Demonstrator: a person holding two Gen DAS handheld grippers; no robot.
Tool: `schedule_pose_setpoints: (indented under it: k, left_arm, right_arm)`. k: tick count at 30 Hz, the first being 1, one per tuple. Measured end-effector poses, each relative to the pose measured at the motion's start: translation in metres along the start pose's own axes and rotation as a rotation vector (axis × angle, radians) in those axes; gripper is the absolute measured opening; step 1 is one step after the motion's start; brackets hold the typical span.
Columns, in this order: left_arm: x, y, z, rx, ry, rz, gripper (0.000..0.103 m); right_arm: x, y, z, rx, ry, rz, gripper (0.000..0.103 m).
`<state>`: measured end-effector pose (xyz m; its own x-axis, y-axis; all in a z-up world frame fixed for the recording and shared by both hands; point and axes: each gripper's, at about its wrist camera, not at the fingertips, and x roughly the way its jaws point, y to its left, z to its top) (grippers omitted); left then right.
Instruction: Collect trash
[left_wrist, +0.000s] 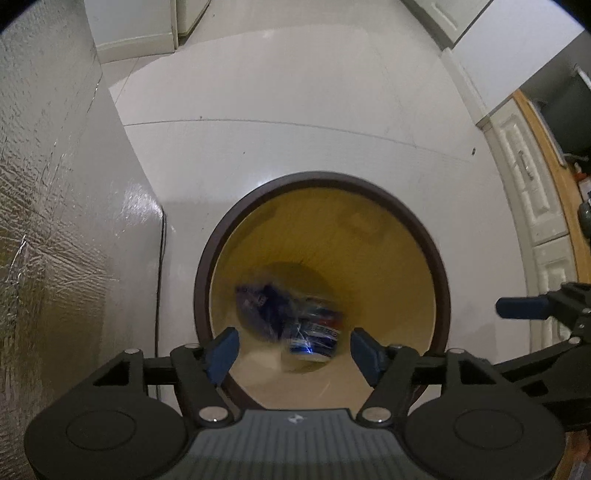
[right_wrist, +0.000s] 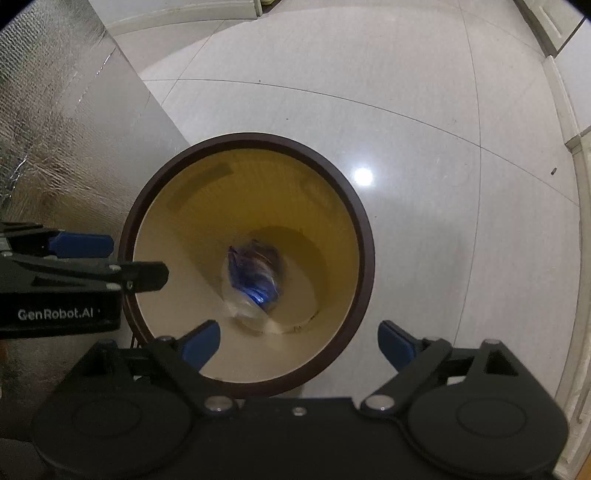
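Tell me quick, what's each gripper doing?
Left gripper: open, holding nothing, above the trash bin.
Right gripper: open, holding nothing.

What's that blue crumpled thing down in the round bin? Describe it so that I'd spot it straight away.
Start at the round bin with the dark brown rim, standing on the pale tiled floor beside a silvery foil-covered wall. Look down its yellowish inside to the bottom: there lies a crumpled blue and clear plastic wrapper. It is the only item seen in the bin, and blurred.

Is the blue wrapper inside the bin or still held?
Inside: the blue wrapper appears blurred down in the bin, and both grippers are open and empty.
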<state>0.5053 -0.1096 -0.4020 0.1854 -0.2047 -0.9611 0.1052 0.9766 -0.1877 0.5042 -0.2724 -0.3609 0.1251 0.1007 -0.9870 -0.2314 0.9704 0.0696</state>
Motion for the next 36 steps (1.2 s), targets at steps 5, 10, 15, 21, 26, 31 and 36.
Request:
schedule_pose_setpoints:
  k: [5,10,15,21,26,31,36]
  left_arm:
    - [0.002,0.001,-0.002,0.001,0.027,0.036,0.074]
    - [0.0,0.002,-0.003,0.003,0.035,0.06,0.082]
    - [-0.006,0.004,-0.004,0.005,0.029,0.078,0.091]
    - [-0.015,0.006,-0.005,0.018,0.023,0.101,0.101]
    - [-0.02,0.005,-0.008,0.026,0.013,0.112,0.103]
    - [-0.03,0.007,-0.012,0.015,0.006,0.119,0.103]
    - [-0.048,0.005,-0.019,0.026,-0.027,0.133,0.103]
  right_arm:
    - [-0.004,-0.001,-0.003,-0.003,-0.001,-0.01,0.093]
    - [0.008,0.002,0.003,0.037,-0.017,-0.016,0.098]
    - [0.003,-0.003,0.0,0.077,-0.041,-0.003,0.1]
    - [-0.008,-0.014,-0.007,0.116,-0.064,0.001,0.103]
    - [-0.011,-0.017,-0.015,0.148,-0.081,0.007,0.103]
    - [-0.017,-0.02,-0.02,0.166,-0.106,-0.001,0.103]
    - [-0.024,-0.019,-0.025,0.197,-0.136,-0.008,0.103]
